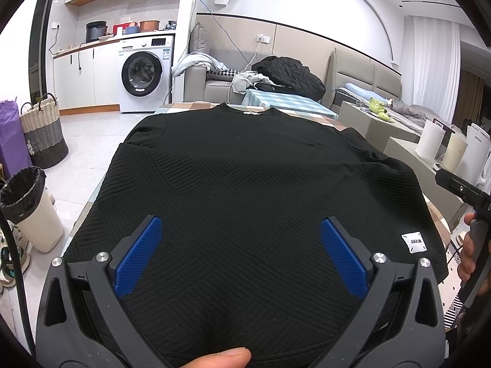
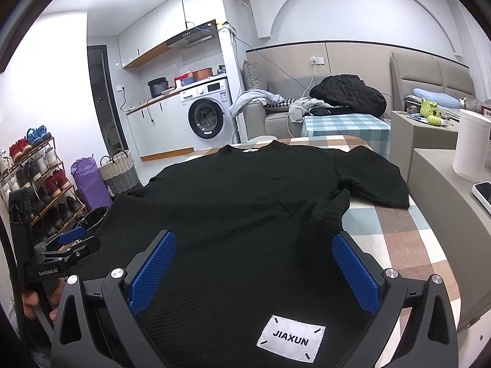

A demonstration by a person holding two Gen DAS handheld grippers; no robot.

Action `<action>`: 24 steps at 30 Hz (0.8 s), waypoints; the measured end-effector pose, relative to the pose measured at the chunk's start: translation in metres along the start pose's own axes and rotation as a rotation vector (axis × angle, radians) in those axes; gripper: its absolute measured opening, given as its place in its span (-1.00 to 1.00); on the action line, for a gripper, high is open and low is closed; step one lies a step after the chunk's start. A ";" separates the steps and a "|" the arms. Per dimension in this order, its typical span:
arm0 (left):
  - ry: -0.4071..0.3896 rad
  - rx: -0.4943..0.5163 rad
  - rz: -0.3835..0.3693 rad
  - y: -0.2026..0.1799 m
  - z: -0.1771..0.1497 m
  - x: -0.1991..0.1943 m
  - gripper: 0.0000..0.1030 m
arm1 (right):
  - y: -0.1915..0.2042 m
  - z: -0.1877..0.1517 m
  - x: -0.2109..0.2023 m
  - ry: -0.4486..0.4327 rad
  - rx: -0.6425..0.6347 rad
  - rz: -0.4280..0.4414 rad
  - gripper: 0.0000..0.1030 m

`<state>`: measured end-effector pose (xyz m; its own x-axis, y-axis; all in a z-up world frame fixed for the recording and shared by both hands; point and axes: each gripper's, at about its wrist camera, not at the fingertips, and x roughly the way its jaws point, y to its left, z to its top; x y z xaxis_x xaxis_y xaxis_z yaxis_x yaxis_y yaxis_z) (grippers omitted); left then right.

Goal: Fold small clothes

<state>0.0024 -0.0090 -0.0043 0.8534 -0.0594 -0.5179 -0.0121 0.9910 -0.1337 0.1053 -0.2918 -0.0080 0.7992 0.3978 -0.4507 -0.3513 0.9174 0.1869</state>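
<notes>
Black shirt (image 1: pixel 245 190) lies flat on your checked table (image 2: pixel 396 239), collar at 12 o'clock; its near hem is cut off below both views. Your left gripper (image 1: pixel 241 254) and right gripper (image 2: pixel 253 271) hover spread wide, grasping nothing. At 9 o'clock, a lined bin (image 1: pixel 29 208) and woven basket (image 1: pixel 43 132); contents hidden

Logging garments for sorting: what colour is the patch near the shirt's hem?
White with black lettering, on the black shirt; the patch shows best in the right wrist view.
</notes>
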 end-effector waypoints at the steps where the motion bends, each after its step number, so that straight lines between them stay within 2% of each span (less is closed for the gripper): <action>1: 0.000 -0.002 -0.003 0.000 0.000 0.000 0.99 | 0.000 0.000 0.000 -0.002 -0.001 -0.001 1.00; 16: -0.006 0.005 -0.005 0.008 0.005 -0.001 0.99 | -0.001 -0.001 -0.002 -0.003 0.022 -0.016 1.00; 24: -0.067 0.031 0.023 0.017 0.014 -0.013 0.99 | -0.004 0.006 -0.006 -0.006 0.056 -0.028 1.00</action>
<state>-0.0013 0.0105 0.0121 0.8858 -0.0290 -0.4632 -0.0171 0.9953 -0.0950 0.1055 -0.2979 -0.0008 0.8113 0.3716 -0.4513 -0.3006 0.9273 0.2232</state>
